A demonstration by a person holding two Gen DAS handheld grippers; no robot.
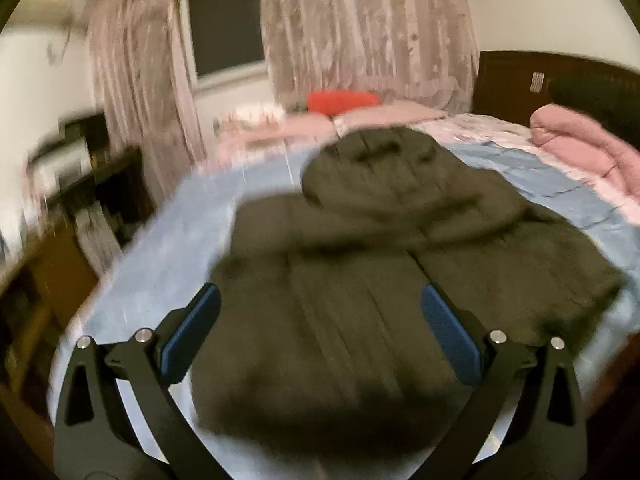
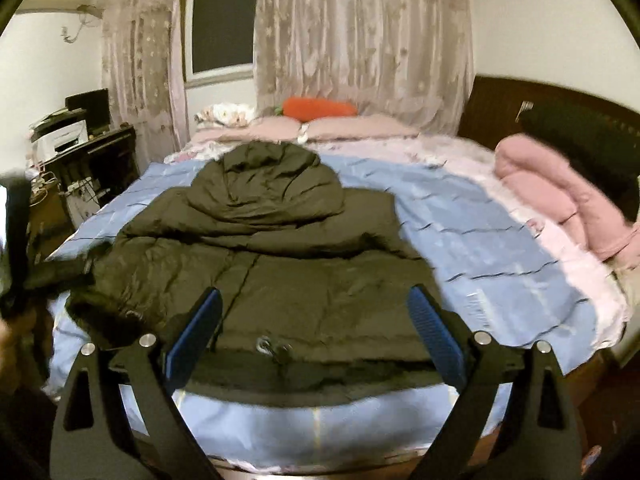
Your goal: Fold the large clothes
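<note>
Blue bedspread (image 2: 460, 216) bears the jacket (image 2: 280, 256) beneath both spread claws.

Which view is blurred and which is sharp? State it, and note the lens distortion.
Left wrist view: heavy motion blur smears the dark olive hooded padded jacket and the lace curtains; only the left tool is crisp. Right wrist view: the jacket is mostly sharp, with blur at the left edge. Both: fisheye bends the blue quilted bedspread; warm, dim lighting.
</note>
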